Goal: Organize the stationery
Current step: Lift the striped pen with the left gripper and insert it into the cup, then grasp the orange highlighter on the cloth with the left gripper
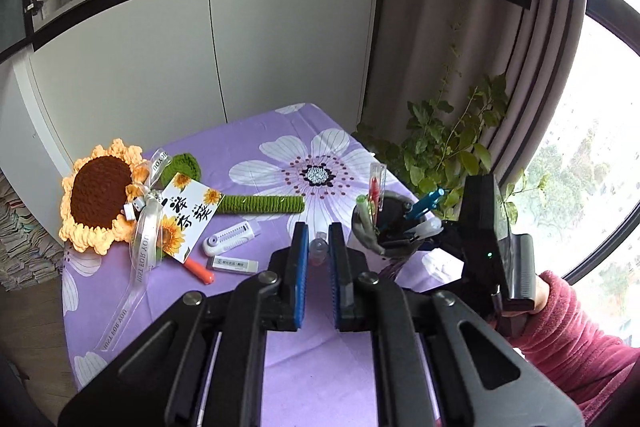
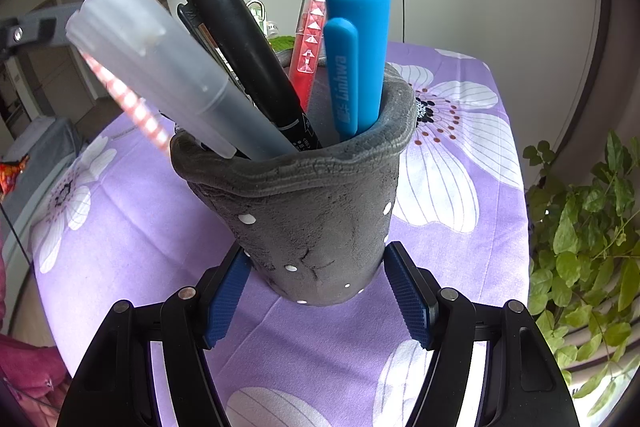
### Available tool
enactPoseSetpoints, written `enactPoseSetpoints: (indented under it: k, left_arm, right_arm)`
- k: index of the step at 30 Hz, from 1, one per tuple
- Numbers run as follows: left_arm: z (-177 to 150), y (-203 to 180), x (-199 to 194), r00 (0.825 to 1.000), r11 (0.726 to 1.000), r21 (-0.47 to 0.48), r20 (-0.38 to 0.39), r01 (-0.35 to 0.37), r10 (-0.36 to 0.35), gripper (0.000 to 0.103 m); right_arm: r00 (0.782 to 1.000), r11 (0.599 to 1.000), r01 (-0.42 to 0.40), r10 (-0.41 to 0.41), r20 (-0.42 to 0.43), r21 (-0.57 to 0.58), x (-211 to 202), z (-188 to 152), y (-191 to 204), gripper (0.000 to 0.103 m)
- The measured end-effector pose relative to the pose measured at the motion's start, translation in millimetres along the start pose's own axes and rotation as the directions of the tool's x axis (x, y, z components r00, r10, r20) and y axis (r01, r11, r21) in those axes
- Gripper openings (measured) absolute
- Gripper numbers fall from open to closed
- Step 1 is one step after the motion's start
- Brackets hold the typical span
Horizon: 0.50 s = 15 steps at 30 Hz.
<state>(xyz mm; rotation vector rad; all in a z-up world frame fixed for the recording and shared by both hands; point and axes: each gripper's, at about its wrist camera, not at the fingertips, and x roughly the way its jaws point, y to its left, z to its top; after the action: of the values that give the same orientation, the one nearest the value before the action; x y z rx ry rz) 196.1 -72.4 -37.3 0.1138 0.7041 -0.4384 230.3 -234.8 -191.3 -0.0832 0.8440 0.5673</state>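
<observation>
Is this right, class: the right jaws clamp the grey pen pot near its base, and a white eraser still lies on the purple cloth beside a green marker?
Not quite. The marker beside the white eraser is orange, not green, as the left wrist view shows. The rest stands: the right gripper has its jaws clamped on the grey pen pot near its base, and the eraser lies on the purple cloth.

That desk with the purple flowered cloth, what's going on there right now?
A person is tidying stationery with two handheld grippers. The right gripper clamps the grey pen holder, which already holds a blue pen, a black marker and others. The left gripper is shut on a small clear-capped item whose kind I can't tell. An eraser, an orange pen and a white correction tape lie on the cloth beside a crocheted sunflower.
</observation>
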Motion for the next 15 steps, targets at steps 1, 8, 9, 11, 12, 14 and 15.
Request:
enactPoseSetpoints:
  k: [1, 8, 9, 11, 12, 14, 15]
  left_arm:
    - [5.4, -2.0, -3.4, 1.0, 1.0, 0.001, 0.018, 0.004, -0.004, 0.008]
    - [43.0, -21.4, -27.3, 0.993, 0.999, 0.035, 0.112, 0.033, -0.037, 0.008]
    - [46.1, -24.9, -27.3, 0.993, 0.998, 0.04, 0.112, 0.043, -0.048, 0.008]
    - [49.3, -31.0, -25.0, 0.992, 0.997, 0.05, 0.111, 0.058, -0.064, 0.008]
    - [49.7, -34.3, -23.1, 0.991, 0.996, 0.058, 0.11, 0.064, -0.07, 0.008]
    - [49.1, -38.5, -16.5, 0.992, 0.995, 0.068, 0.098, 0.078, -0.084, 0.008]
    - [48.2, -39.8, -12.3, 0.992, 0.994, 0.068, 0.088, 0.085, -0.091, 0.008]
  right_arm:
    - [1.0, 1.0, 0.0, 0.0, 0.0, 0.0, 0.0, 0.0, 0.0, 0.07]
    - [1.0, 1.0, 0.0, 0.0, 0.0, 0.0, 0.0, -0.1, 0.0, 0.07]
    - [1.0, 1.0, 0.0, 0.0, 0.0, 0.0, -0.1, -0.1, 0.1, 0.07]
    - [1.0, 1.0, 0.0, 0.0, 0.0, 0.0, -0.1, -0.1, 0.1, 0.07]
    - [1.0, 1.0, 0.001, -0.001, 0.0, 0.0, -0.1, -0.1, 0.2, 0.07]
    - [1.0, 1.0, 0.0, 0.0, 0.0, 0.0, -0.1, -0.1, 0.2, 0.07]
    - [1.0, 1.0, 0.001, -0.001, 0.0, 0.0, -0.1, -0.1, 0.3, 0.07]
